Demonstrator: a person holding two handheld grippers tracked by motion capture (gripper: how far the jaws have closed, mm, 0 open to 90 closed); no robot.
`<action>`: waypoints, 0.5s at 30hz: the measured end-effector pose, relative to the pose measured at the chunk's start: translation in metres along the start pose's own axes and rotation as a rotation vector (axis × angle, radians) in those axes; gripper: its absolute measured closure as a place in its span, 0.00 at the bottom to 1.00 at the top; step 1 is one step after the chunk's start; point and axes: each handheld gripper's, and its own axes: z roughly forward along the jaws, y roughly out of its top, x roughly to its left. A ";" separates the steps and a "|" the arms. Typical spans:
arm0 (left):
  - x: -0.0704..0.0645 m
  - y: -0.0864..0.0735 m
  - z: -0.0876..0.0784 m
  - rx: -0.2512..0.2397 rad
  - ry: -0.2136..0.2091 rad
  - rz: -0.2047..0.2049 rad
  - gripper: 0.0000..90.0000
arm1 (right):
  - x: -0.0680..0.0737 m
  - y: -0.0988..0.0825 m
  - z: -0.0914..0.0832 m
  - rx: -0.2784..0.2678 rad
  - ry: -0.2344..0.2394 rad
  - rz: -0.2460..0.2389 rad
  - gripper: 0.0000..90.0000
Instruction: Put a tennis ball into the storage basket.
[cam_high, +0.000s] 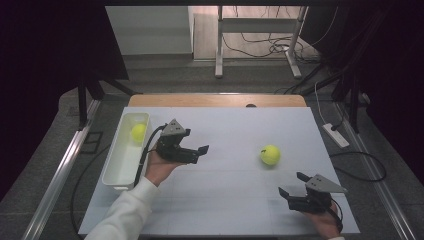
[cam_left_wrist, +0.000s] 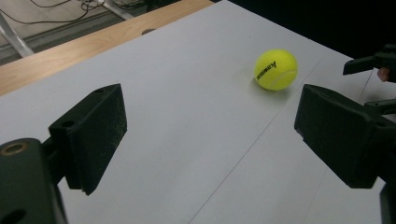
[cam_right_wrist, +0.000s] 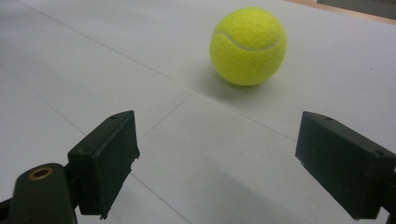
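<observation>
My right hand-held gripper (cam_high: 292, 184) gapes wide, aimed at the loose tennis ball (cam_high: 270, 154) on the desk (cam_high: 230, 200), ready to grab it. My left hand-held gripper (cam_high: 200, 151), also spread and empty, waits beside the white bin (cam_high: 116, 172) holding another ball (cam_high: 138, 132).

The left gripper (cam_high: 196, 150) was black with a grey three-cornered plate and a black cable. The right gripper (cam_high: 293, 184) looked the same. A white sleeve (cam_high: 125, 212) covered the left arm.

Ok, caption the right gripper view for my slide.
Open right gripper facing a tennis ball resting on the white table, nothing between its jaws.
</observation>
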 end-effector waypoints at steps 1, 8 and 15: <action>-0.001 0.000 0.002 0.001 -0.003 0.001 0.11 | 0.000 0.000 0.000 0.000 0.000 0.000 0.14; -0.005 0.002 0.010 0.013 -0.010 0.008 0.11 | 0.000 0.000 0.000 0.000 0.000 0.000 0.14; -0.010 0.008 0.017 0.022 -0.017 0.025 0.11 | 0.000 0.000 0.000 0.001 0.000 0.000 0.14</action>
